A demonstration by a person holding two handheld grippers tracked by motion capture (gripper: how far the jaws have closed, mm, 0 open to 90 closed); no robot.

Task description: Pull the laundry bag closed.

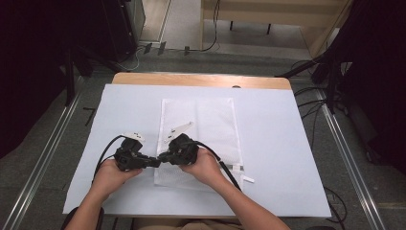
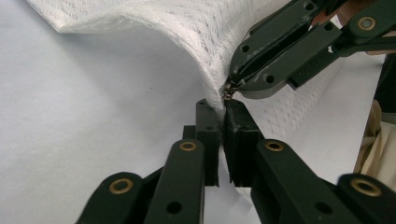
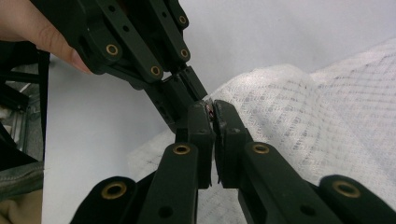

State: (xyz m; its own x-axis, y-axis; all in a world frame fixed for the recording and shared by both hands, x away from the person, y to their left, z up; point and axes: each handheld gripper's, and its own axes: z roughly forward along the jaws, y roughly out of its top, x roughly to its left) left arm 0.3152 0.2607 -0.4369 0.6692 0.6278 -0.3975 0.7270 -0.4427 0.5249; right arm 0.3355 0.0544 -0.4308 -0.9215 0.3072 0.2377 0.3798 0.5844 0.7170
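A white mesh bag lies flat on the white-covered table, long side running away from me. My two grippers meet tip to tip at its near left edge. The left gripper is shut on the bag's raised edge, pinching the mesh between its pads. The right gripper comes in from the other side and is shut on a small metal zipper pull at that same edge. In the right gripper view its tips clamp the pull beside the mesh, with the left gripper just beyond.
A white label and a small tab sit at the bag's near right corner. The wooden table edge shows at the far side. Cables and dark stands line the floor on both sides.
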